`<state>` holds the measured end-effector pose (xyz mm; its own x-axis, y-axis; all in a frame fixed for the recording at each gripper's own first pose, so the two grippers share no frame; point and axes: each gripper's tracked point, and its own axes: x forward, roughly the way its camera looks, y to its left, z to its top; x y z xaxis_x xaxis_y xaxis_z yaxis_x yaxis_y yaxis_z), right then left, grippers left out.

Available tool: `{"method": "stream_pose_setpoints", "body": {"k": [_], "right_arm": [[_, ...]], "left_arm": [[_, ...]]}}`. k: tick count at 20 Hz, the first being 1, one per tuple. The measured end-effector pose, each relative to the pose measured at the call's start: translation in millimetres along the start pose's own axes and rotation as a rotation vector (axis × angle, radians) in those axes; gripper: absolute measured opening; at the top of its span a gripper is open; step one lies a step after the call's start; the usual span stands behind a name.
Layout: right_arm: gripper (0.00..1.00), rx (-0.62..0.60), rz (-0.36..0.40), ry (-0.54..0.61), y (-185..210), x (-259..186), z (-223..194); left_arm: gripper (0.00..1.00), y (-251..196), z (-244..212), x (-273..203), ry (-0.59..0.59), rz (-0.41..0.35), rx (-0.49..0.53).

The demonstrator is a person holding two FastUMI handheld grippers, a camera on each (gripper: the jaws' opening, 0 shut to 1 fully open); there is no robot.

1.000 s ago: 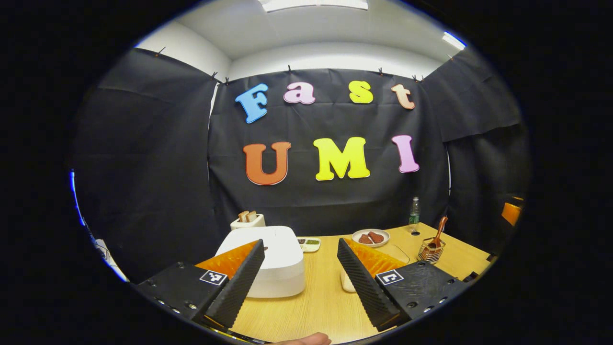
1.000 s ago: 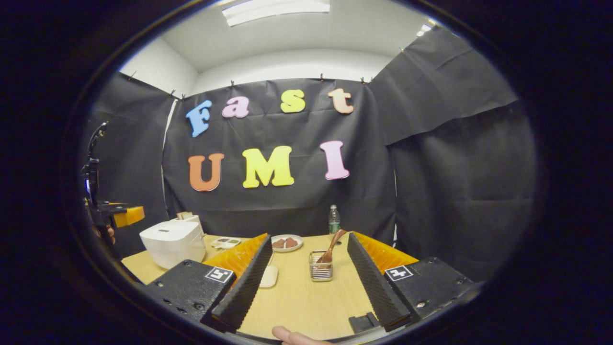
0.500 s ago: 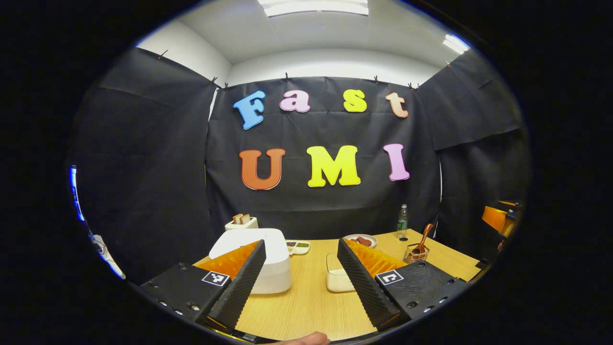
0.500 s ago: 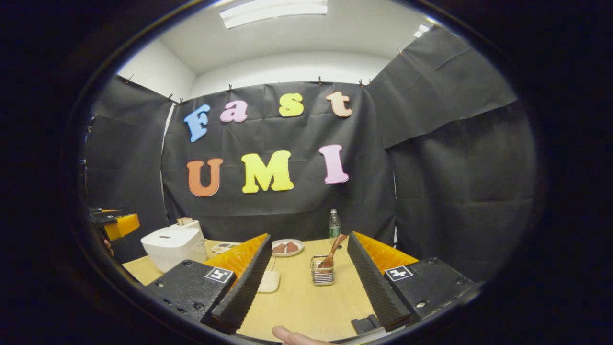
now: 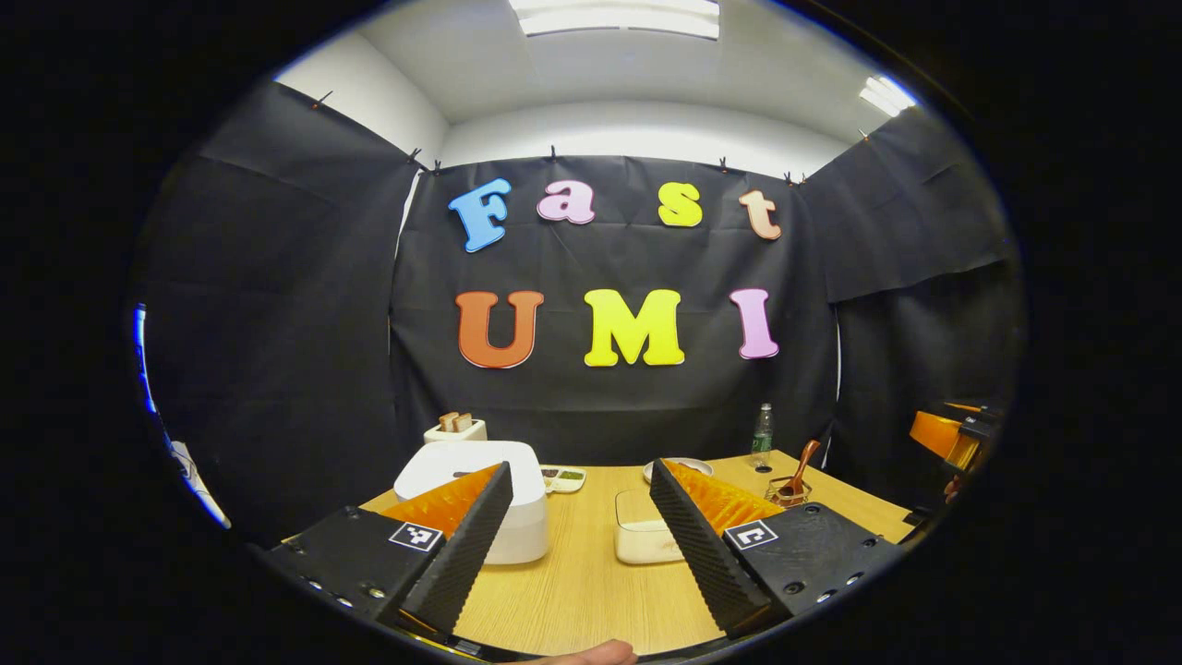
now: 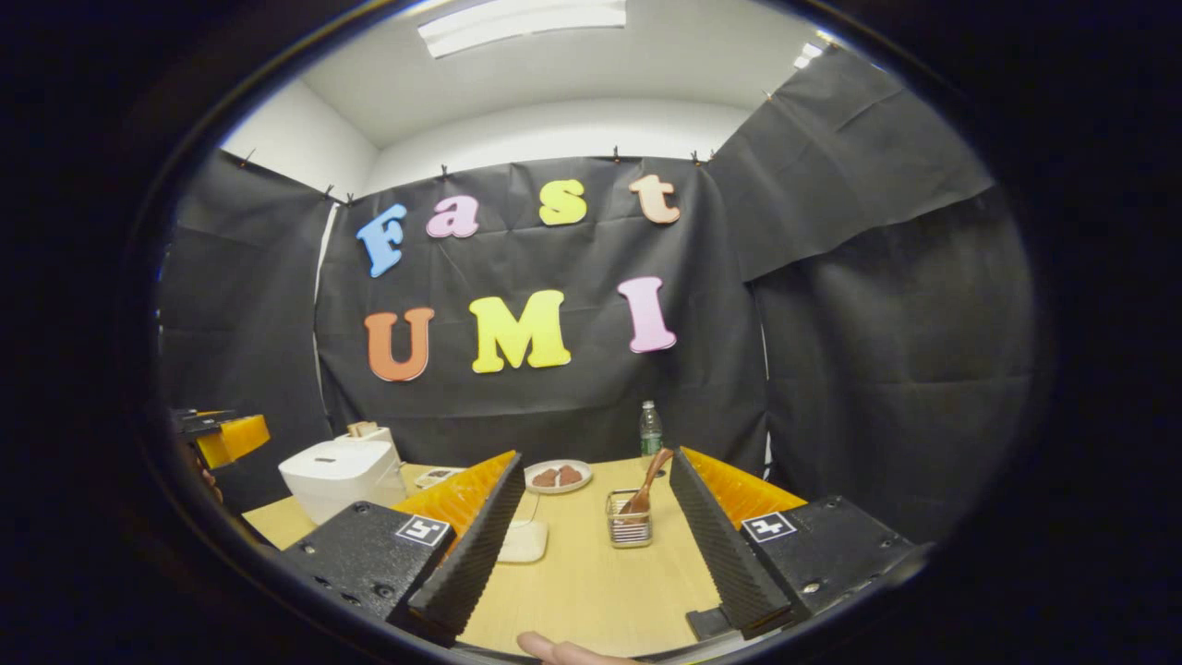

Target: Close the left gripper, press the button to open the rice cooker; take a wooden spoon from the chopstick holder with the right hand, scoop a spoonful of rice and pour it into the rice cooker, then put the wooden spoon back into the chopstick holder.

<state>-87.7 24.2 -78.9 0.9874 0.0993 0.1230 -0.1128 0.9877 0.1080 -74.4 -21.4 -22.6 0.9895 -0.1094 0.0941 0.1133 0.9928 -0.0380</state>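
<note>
Left gripper view: left gripper [image 5: 577, 545] spread wide, held back from closed rice cooker [image 5: 471, 489] ahead-left on table [image 5: 591, 591]. Nearer to it than right gripper [image 6: 591, 545], likewise spread, facing wooden spoon [image 6: 645, 480] leaning in chopstick holder [image 6: 631, 531].

No brand name, number or written label can be read on anything on the bench [image 6: 591, 591]. The bottle [image 6: 651, 429] carries a label, too small to make out. Each gripper body bears small square black-and-white coded markers [image 5: 413, 536], patterns and not letters; the same sort of marker [image 6: 768, 526] shows in the right gripper view.
</note>
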Motion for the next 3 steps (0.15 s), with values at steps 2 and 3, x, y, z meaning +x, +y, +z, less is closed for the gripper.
{"method": "stream_pose_setpoints", "body": {"k": [2, 3], "right_arm": [[0.99, -0.008, 0.009, 0.001, 2.5, -0.6, -2.3], [0.99, -0.014, 0.009, -0.001, 2.9, -0.8, -2.6]], "left_arm": [[0.95, 3.9, -7.9, -0.3, 0.014, 0.000, -0.007], [0.95, 6.6, -9.9, 0.2, 0.019, 0.004, -0.002]]}}
